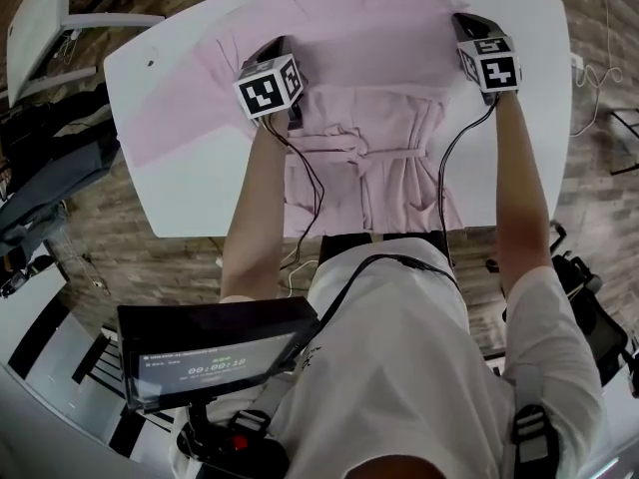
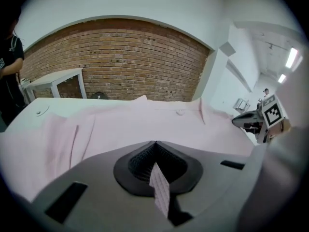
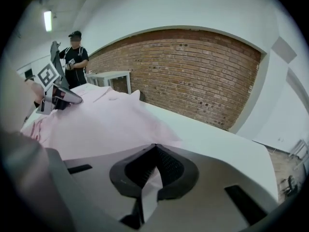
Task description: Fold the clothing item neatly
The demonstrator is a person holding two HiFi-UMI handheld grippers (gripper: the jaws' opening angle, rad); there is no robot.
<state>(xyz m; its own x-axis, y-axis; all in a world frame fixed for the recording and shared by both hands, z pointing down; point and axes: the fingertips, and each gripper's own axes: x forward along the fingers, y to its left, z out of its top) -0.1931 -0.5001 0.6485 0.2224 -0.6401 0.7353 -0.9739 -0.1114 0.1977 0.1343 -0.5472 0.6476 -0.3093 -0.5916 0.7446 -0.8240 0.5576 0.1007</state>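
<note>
Left tongs (image 2: 155, 149), mine: jaws clamped tight on a pinch of the pink garment (image 1: 371, 163).
Right tongs (image 3: 154, 151), mine: jaws likewise closed on pink fabric.
Garment: lies on the white table (image 1: 190, 173), spread ahead of both tongs and between them, with the belted part behind them, toward me.

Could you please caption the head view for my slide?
Left gripper and right gripper pinch a pink garment on a white table.
</note>
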